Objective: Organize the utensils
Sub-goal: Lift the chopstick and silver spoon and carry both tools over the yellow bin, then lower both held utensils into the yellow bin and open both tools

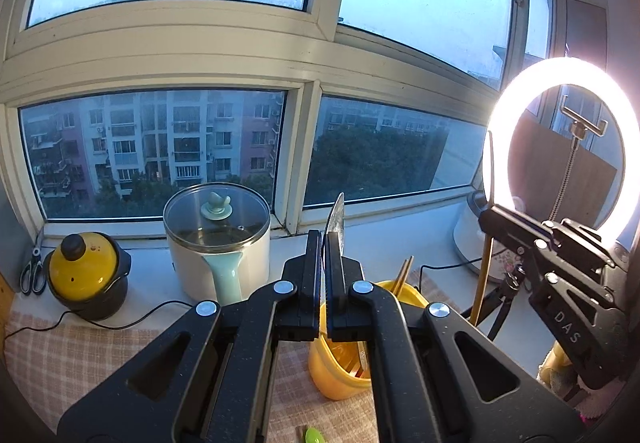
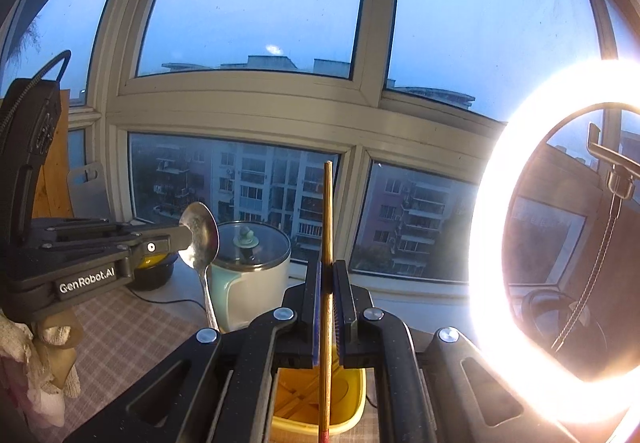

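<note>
**Both utensils upright over the yellow cup**

Everything here I place against the yellow cup [image 2: 320, 399], which stands on the checked cloth [image 1: 80, 343] in front of the window sill.

My right gripper [image 2: 328, 283] is pressed together on a single chopstick [image 2: 327, 243]. The stick runs nearly plumb, its long axis straight up and down, and its lower end hangs over the cup's open mouth. More chopsticks already lie inside the cup. So, as I judge it, the coming move is a plain drop along that axis: the cup lies directly below my jaws, not off to either side.

My left gripper [image 1: 324, 267] is clamped shut on a metal spoon [image 2: 200, 235], pinching it near the bowl with the bowl uppermost. The handle hangs down on the white pot's [image 1: 218, 243] side of the cup, not over its mouth.

Of my two hands, the right is the better placed over the cup. The left would have to carry the spoon across before letting the handle go in.
</note>
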Action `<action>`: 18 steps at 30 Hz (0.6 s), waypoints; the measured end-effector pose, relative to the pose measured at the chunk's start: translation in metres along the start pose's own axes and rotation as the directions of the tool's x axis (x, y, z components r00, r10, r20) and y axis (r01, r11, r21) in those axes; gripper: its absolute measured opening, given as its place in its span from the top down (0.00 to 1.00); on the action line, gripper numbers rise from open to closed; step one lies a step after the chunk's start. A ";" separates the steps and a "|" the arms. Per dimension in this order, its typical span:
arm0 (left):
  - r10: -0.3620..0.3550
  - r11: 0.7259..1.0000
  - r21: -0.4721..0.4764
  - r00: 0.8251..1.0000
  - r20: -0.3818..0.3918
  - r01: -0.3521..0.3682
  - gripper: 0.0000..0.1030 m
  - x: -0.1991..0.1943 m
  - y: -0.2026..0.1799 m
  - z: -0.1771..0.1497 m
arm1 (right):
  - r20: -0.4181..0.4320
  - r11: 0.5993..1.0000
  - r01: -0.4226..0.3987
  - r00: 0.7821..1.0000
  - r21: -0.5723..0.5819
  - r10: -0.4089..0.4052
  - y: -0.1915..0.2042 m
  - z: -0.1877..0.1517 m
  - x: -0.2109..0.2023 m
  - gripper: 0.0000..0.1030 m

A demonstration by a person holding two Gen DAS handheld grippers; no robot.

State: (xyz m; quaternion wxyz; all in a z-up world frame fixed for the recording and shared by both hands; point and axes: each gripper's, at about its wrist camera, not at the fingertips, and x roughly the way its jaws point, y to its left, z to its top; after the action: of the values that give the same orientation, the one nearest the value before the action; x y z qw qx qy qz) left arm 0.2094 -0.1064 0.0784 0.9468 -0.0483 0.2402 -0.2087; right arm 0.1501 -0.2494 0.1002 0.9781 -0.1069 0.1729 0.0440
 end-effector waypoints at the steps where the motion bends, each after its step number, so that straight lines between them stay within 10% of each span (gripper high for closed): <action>1: 0.001 1.000 -0.003 1.000 -0.002 -0.001 1.00 0.002 0.000 0.000 | 0.006 1.000 0.006 1.000 -0.002 -0.006 0.000 0.001 0.002 0.97; 18: 0.009 1.000 -0.014 0.999 -0.041 -0.010 1.00 0.037 0.005 -0.011 | 0.003 0.999 0.034 0.999 -0.005 -0.034 -0.001 -0.003 0.046 0.97</action>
State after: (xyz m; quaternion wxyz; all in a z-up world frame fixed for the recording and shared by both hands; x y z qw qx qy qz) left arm 0.2354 -0.1176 0.0512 0.9423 -0.0494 0.2612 -0.2034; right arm 0.1925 -0.2486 0.0817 0.9787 -0.1122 0.1696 0.0279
